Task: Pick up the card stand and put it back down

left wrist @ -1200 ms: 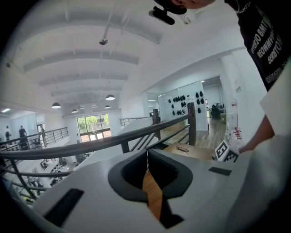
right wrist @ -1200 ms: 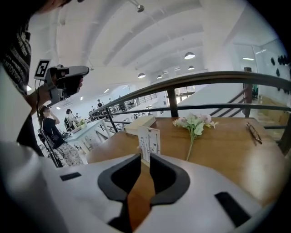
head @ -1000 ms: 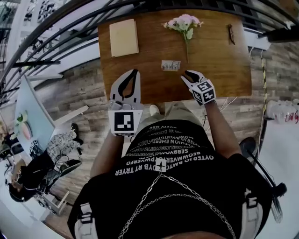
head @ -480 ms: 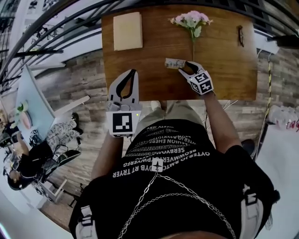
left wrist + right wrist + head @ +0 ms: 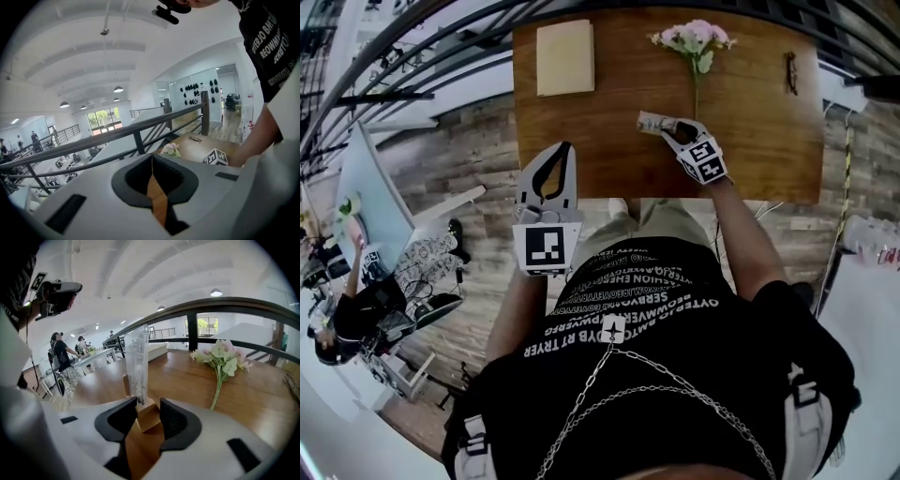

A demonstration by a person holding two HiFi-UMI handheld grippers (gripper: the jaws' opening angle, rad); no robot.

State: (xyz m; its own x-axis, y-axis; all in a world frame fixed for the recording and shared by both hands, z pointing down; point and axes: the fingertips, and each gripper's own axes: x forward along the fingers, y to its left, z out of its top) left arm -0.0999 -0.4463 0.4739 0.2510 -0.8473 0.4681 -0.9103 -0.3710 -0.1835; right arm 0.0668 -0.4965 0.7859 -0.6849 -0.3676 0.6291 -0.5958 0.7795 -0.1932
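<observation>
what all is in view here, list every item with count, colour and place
table: 1, brown wood, in front of the person
card stand: 1, clear sheet on wood base, middle of table
flowers: 1 bunch, pink, green stem, far middle
pad: 1, beige, far left
glasses: 1, dark, far right
railing: 1, dark, beyond table
left gripper: 1, white, jaws together, empty
right gripper: 1, white, jaws closing, card stand's base between them

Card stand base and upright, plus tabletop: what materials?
Card stand base: pale matte block, likely raw wood. Upright: see-through sheet, probably acrylic, possibly glass; greyish print shows in it. Tabletop: brown, streaky grain, soft sheen; wood or wood-look laminate.
</observation>
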